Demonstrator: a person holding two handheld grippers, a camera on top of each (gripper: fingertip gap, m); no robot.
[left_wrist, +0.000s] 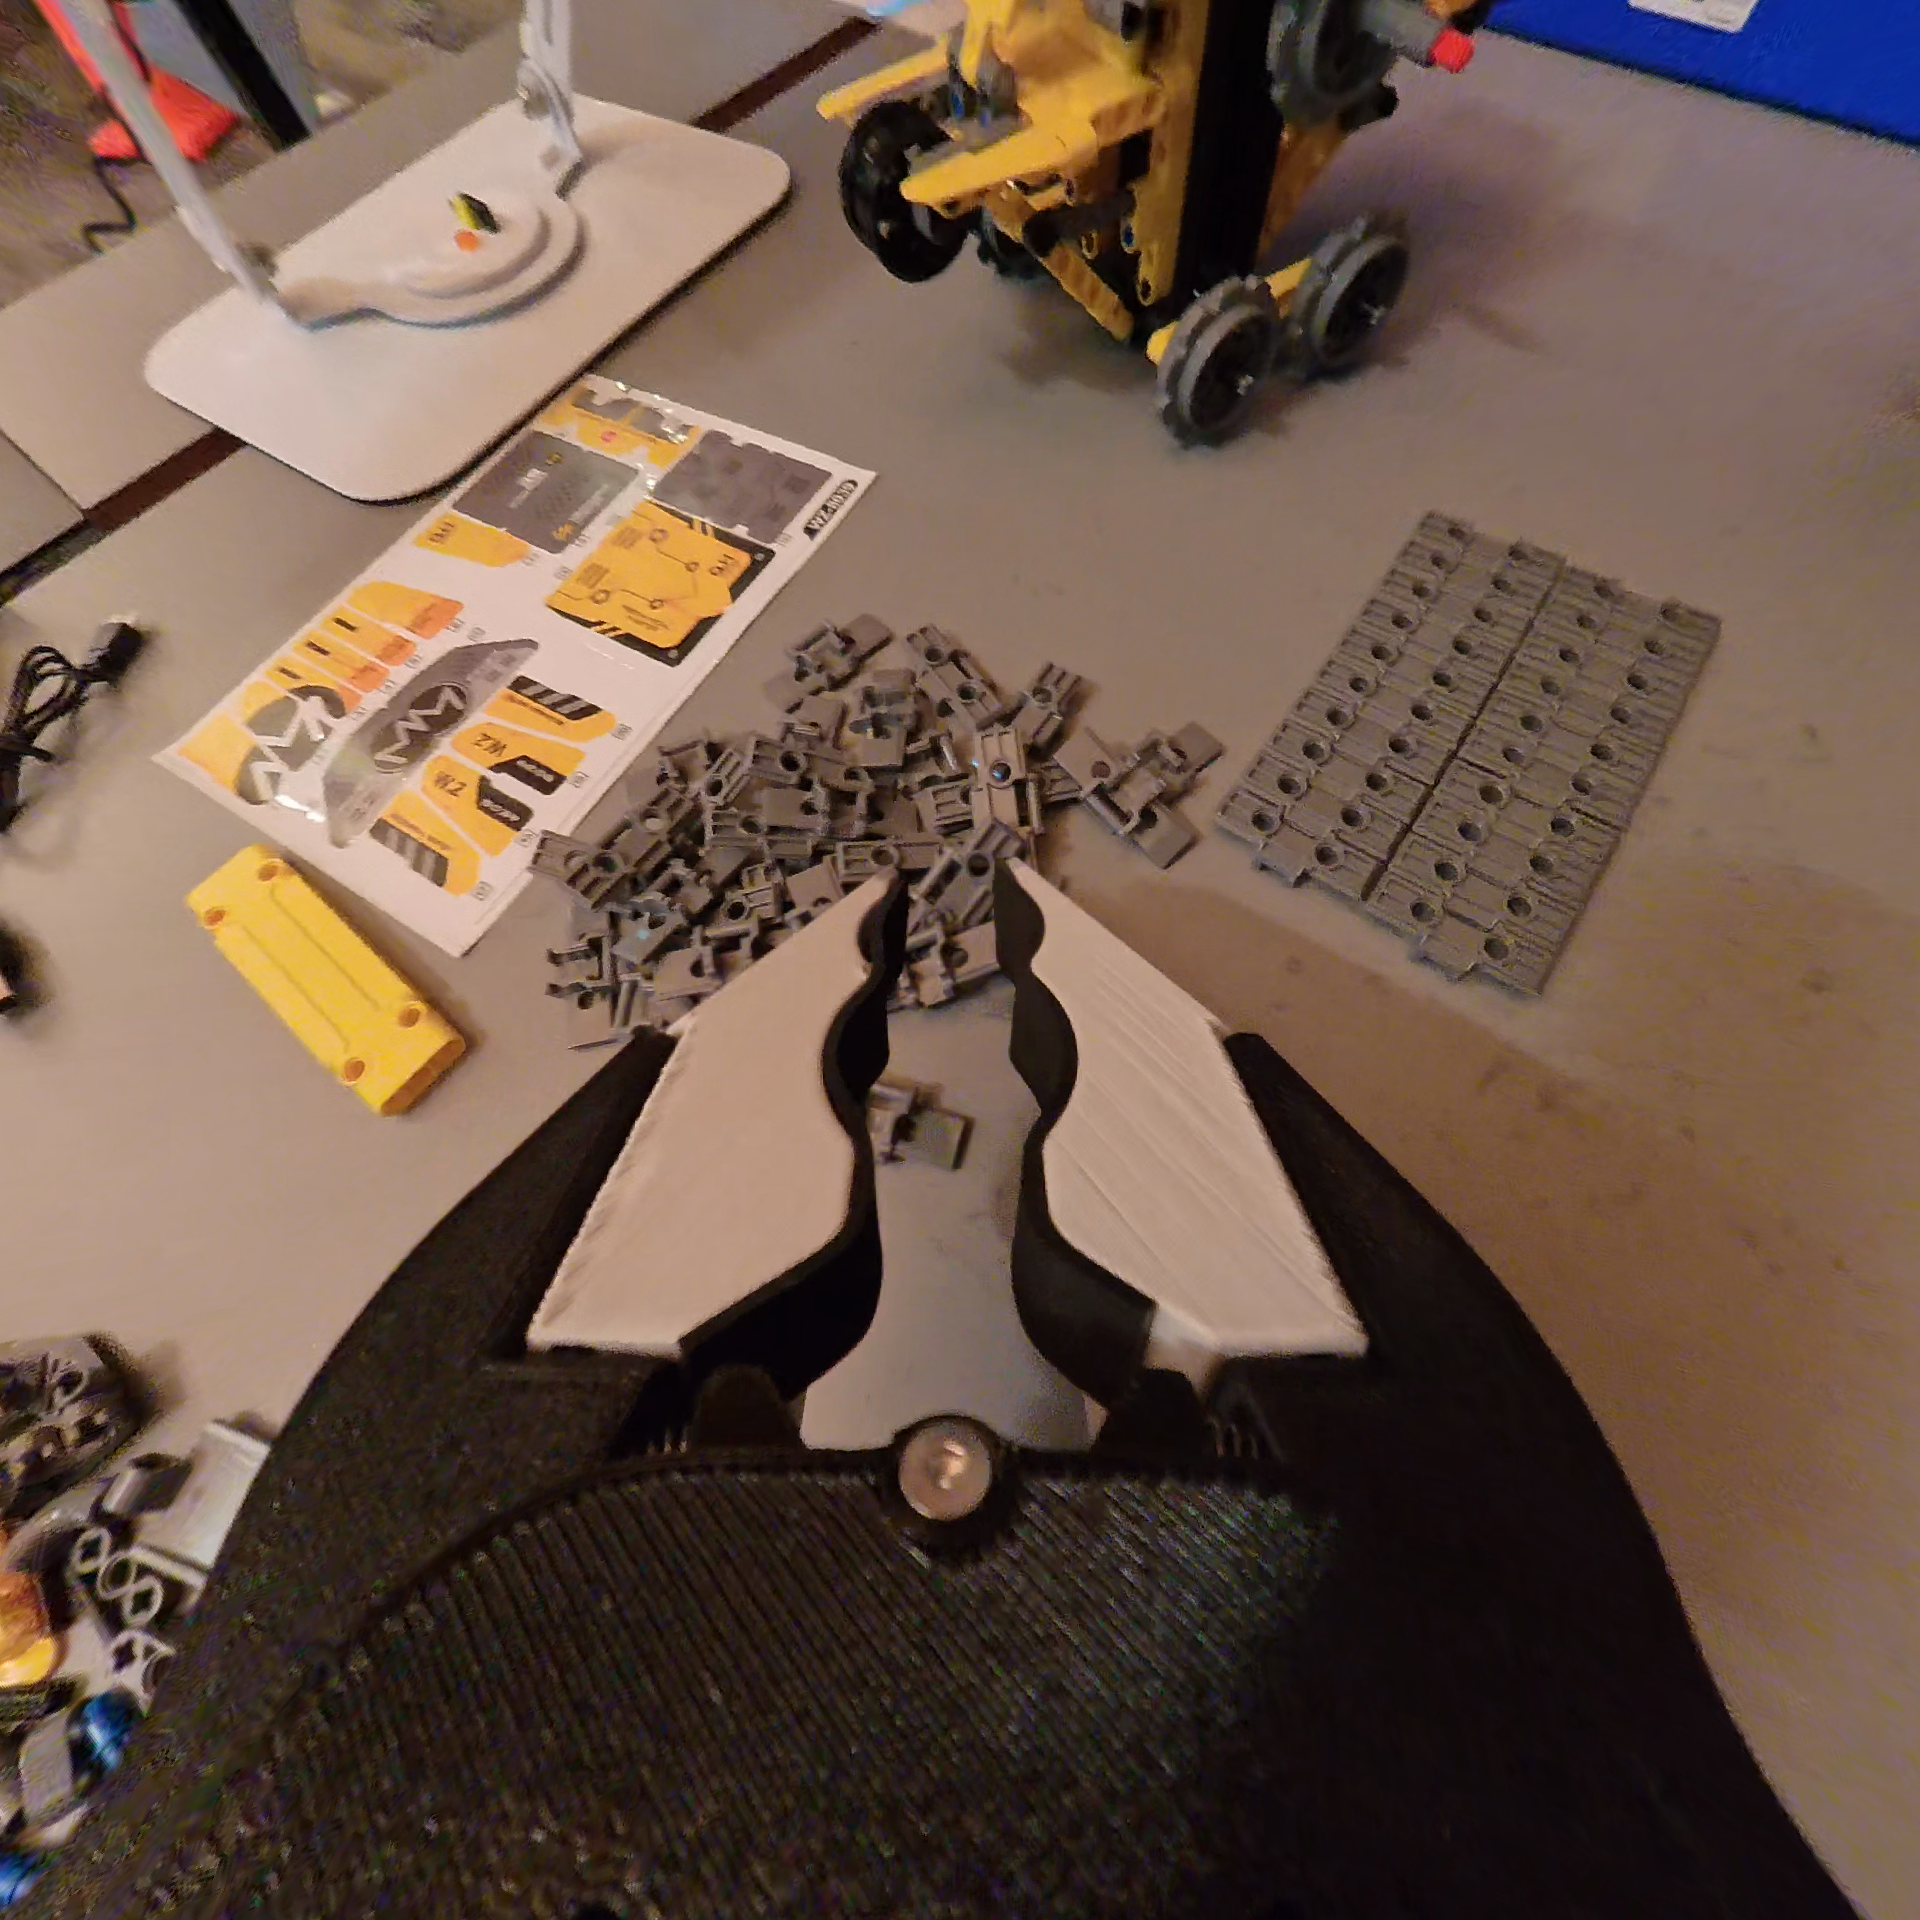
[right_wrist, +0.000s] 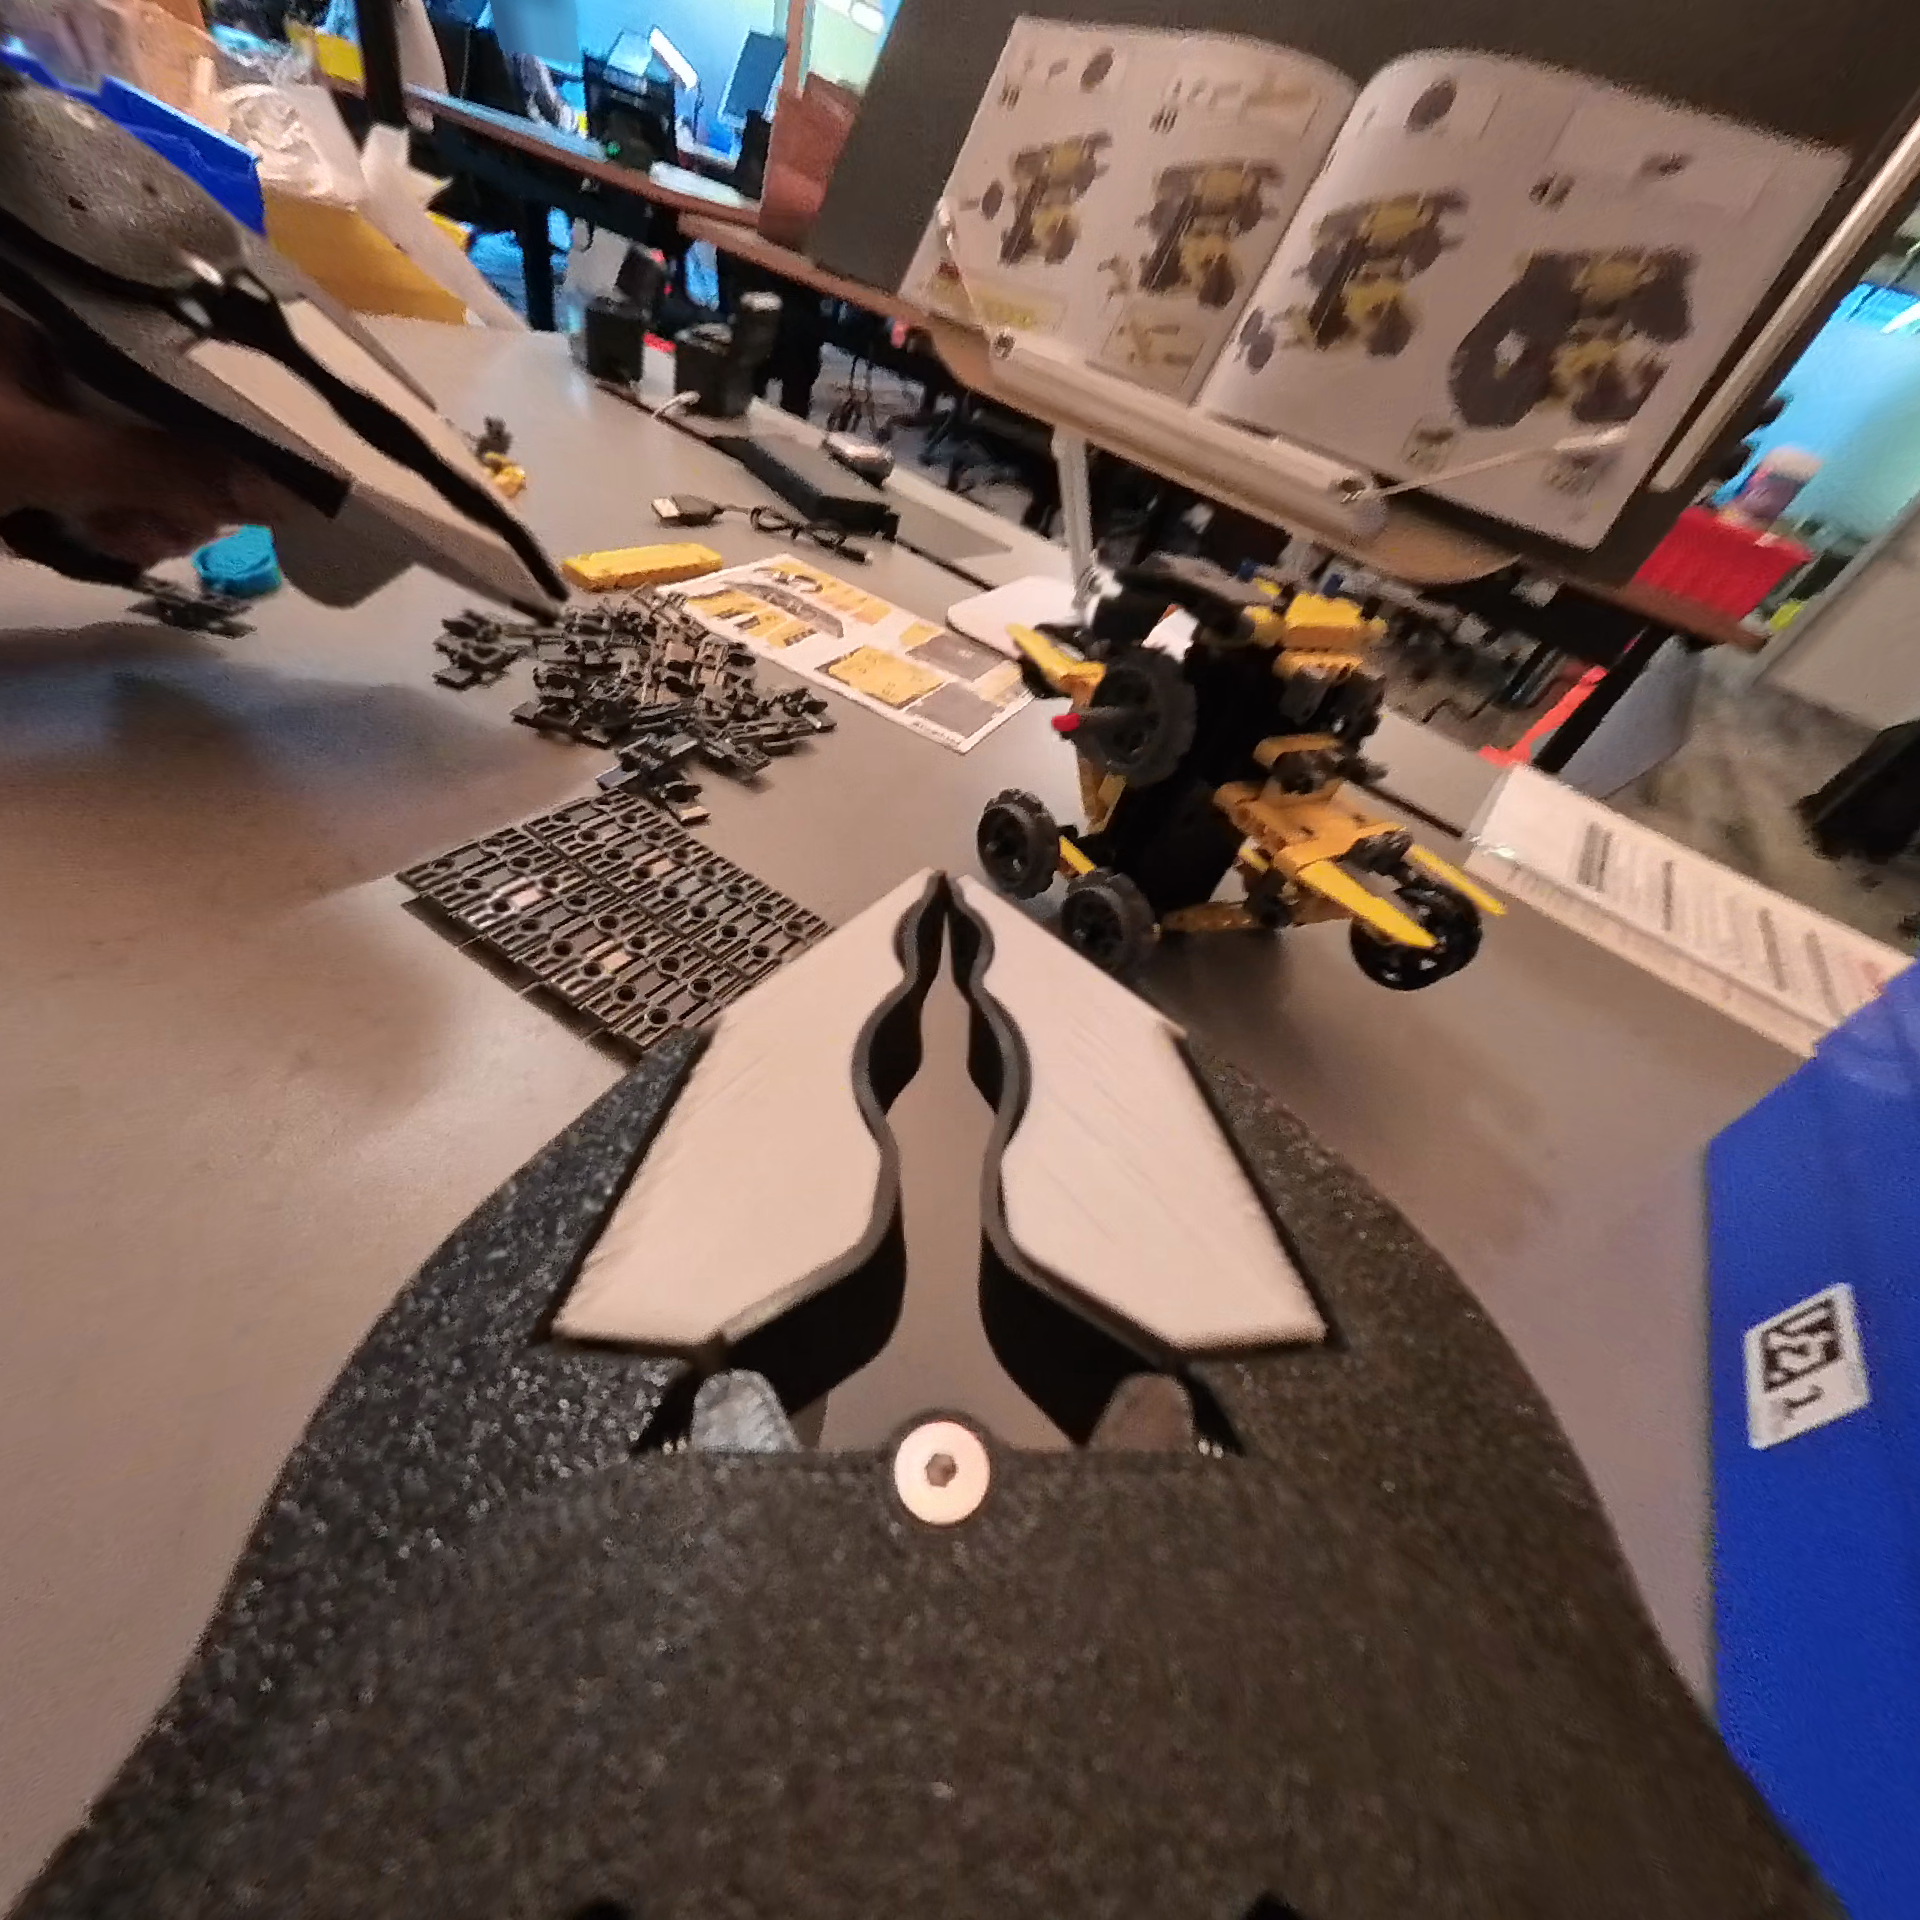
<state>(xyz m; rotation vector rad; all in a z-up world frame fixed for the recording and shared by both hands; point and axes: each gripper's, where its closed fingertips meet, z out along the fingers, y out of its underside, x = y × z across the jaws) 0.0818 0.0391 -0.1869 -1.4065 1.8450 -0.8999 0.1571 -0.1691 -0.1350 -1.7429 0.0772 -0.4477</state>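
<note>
My left gripper (left_wrist: 948, 878) is at the near edge of a pile of loose grey track links (left_wrist: 831, 790). Its fingertips are closed on one grey link (left_wrist: 961, 868) at the pile's edge. In the right wrist view the left gripper (right_wrist: 545, 603) slants down with its tips in the pile (right_wrist: 644, 675). One loose link (left_wrist: 920, 1127) lies on the table below its fingers. My right gripper (right_wrist: 943, 878) is shut with nothing between its pads. It hovers above the table near a flat mat of joined track links (right_wrist: 613, 925), which also shows in the left wrist view (left_wrist: 1475, 748).
A yellow and black wheeled brick model (left_wrist: 1122, 177) (right_wrist: 1226, 790) stands behind the pile. A sticker sheet (left_wrist: 499, 644), a yellow panel (left_wrist: 322, 977) and a white stand base (left_wrist: 468, 301) lie left. An open instruction book (right_wrist: 1351, 239) hangs above. A blue bin (right_wrist: 1818, 1455) is at right. Spacing between my two grippers at the tips: around 25 cm. My right tips are about 40 cm from the yellow panel (left_wrist: 322, 977), my left tips only 15 cm.
</note>
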